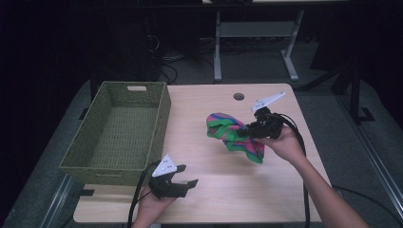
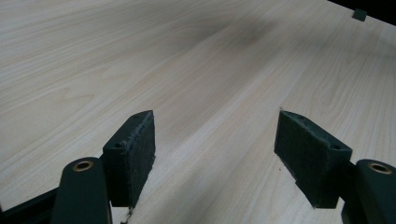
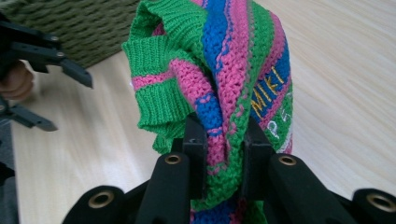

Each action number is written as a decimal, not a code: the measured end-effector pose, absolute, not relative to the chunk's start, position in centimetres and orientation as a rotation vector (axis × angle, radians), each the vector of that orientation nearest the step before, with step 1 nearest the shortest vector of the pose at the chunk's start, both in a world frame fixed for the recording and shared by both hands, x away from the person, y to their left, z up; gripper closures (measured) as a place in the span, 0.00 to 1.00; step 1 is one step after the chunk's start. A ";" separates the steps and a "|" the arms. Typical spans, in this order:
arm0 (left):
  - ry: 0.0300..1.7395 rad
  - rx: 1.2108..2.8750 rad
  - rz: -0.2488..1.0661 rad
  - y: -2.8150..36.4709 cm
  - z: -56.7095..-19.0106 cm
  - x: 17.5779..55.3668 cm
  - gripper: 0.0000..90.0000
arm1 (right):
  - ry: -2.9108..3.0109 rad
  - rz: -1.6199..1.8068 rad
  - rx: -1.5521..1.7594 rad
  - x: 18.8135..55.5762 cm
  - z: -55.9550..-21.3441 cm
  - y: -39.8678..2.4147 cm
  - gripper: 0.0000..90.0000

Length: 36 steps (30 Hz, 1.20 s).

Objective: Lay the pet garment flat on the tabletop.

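Observation:
A knitted cloth striped green, pink and blue hangs bunched just above the table's middle right. My right gripper is shut on it; in the right gripper view the jaws pinch the knit cloth, whose folds rise above them and carry yellow letters. My left gripper stands open near the table's front edge, just right of the basket's near corner. In the left gripper view my left gripper has only bare wood between its pads.
An olive woven basket with nothing inside sits on the table's left half. The light wooden table has a cable hole near its far edge. Another desk's legs and cables stand on the floor behind.

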<state>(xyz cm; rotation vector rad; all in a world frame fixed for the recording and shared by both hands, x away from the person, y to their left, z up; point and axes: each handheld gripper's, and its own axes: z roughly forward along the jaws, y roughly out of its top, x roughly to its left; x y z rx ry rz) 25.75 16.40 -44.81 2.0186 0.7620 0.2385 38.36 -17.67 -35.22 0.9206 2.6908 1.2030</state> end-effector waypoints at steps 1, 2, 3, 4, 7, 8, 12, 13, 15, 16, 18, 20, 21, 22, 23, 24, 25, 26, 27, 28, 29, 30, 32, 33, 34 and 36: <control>0.763 2.017 0.239 16.4 -44.8 25.7 0.32 | 2.690 1.215 0.904 38.2 -35.2 -17.7 0.84; 0.762 2.014 0.240 16.4 -44.8 25.7 0.32 | 2.692 1.212 0.902 37.8 -35.1 -17.6 0.84; 0.762 2.012 0.240 16.5 -44.8 25.7 0.32 | 2.693 1.218 0.892 37.7 -35.2 -17.5 0.84; 0.762 2.010 0.239 16.5 -44.8 25.7 0.32 | 2.696 1.229 0.886 37.4 -35.2 -17.4 0.84; 0.758 2.008 0.243 16.5 -44.7 25.7 0.32 | 2.705 1.229 0.857 36.8 -35.2 -17.0 0.84; 0.757 2.006 0.244 16.5 -44.7 25.7 0.32 | 2.709 1.232 0.857 36.6 -35.3 -16.9 0.84; 0.755 2.001 0.248 16.5 -44.6 25.6 0.32 | 2.725 1.226 0.835 36.1 -35.7 -16.4 0.84; 0.754 2.000 0.248 16.5 -44.6 25.6 0.32 | 2.728 1.226 0.838 36.0 -35.8 -16.4 0.84; 0.753 1.999 0.249 16.6 -44.6 25.6 0.32 | 2.732 1.216 0.839 35.8 -36.1 -16.2 0.84; 0.752 1.999 0.249 16.6 -44.6 25.6 0.32 | 2.733 1.216 0.831 35.8 -36.2 -16.2 0.84; 0.751 1.999 0.248 16.6 -44.6 25.6 0.32 | 2.735 1.224 0.834 35.6 -36.5 -16.2 0.84; 0.751 1.998 0.246 16.6 -44.6 25.6 0.32 | 2.739 1.223 0.844 35.4 -36.8 -16.1 0.84; 0.750 1.998 0.248 16.6 -44.6 25.6 0.32 | 2.740 1.220 0.840 35.3 -37.0 -16.1 0.84; 0.747 1.998 0.249 16.6 -44.6 25.6 0.32 | 2.742 1.215 0.839 35.2 -37.2 -16.0 0.84; 0.746 1.997 0.248 16.6 -44.6 25.6 0.32 | 2.741 1.212 0.838 35.0 -37.3 -15.9 0.84; 0.746 1.997 0.248 16.5 -44.6 25.6 0.32 | 2.744 1.205 0.838 34.9 -37.4 -15.8 0.84; 0.744 1.998 0.249 16.5 -44.6 25.6 0.32 | 2.745 1.202 0.842 34.8 -37.5 -15.8 0.84; 0.745 1.996 0.247 16.5 -44.6 25.6 0.32 | 2.745 1.201 0.831 34.7 -37.7 -15.8 0.84; 0.747 1.993 0.243 16.5 -44.6 25.5 0.32 | 2.749 1.208 0.844 34.6 -37.9 -15.7 0.84; 0.748 1.993 0.243 16.5 -44.6 25.5 0.32 | 2.751 1.208 0.841 34.6 -38.1 -15.7 0.84; 0.747 1.992 0.243 16.5 -44.6 25.5 0.32 | 2.754 1.208 0.841 34.6 -38.2 -15.7 0.84; 0.747 1.991 0.242 16.5 -44.6 25.5 0.32 | 2.757 1.216 0.848 34.5 -38.4 -15.6 0.84; 0.747 1.990 0.242 16.5 -44.6 25.5 0.32 | 2.765 1.213 0.857 34.4 -38.8 -15.6 0.84; 0.747 1.990 0.241 16.5 -44.6 25.5 0.32 | 2.765 1.209 0.850 34.4 -39.0 -15.6 0.84; 0.747 1.990 0.241 16.5 -44.6 25.5 0.32 | 2.768 1.214 0.857 34.4 -39.1 -15.6 0.84; 0.746 1.989 0.241 16.5 -44.6 25.5 0.32 | 2.779 1.209 0.863 34.2 -39.5 -15.5 0.84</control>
